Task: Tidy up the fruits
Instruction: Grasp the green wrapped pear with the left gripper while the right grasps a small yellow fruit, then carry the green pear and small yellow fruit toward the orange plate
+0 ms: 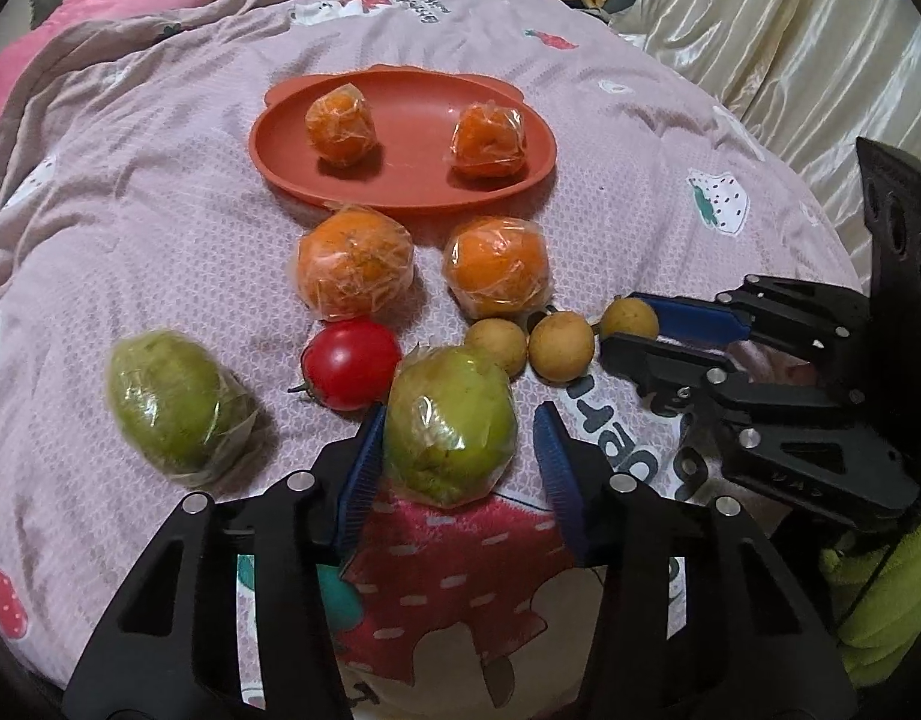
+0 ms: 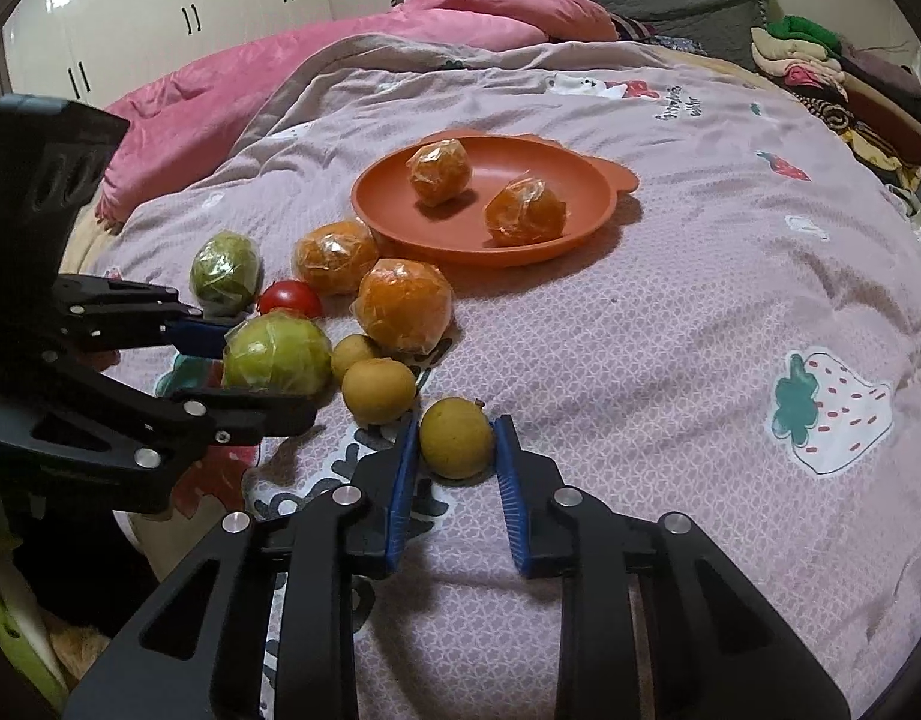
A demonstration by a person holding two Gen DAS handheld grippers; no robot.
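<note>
An orange plate (image 1: 412, 192) on the bed holds two wrapped oranges (image 1: 342, 126) (image 1: 489, 140). Two more wrapped oranges (image 1: 355, 264) (image 1: 497, 266), a red tomato (image 1: 351, 363), two wrapped green fruits and three small yellow fruits lie in front of it. My left gripper (image 1: 457, 444) is open around the nearer green fruit (image 1: 450, 426); the left pad touches it, the right pad stands apart. The other green fruit (image 1: 172, 402) lies to the left. My right gripper (image 2: 454, 447) has its pads against both sides of a small yellow fruit (image 2: 457, 437) resting on the blanket.
The fruits lie on a soft purple patterned blanket (image 2: 670, 330). A pink quilt (image 2: 340, 42) lies at the back, folded clothes (image 2: 820, 60) at the far right, white cupboards (image 2: 160, 0) behind. Two other yellow fruits (image 2: 378, 390) (image 2: 352, 355) lie between the grippers.
</note>
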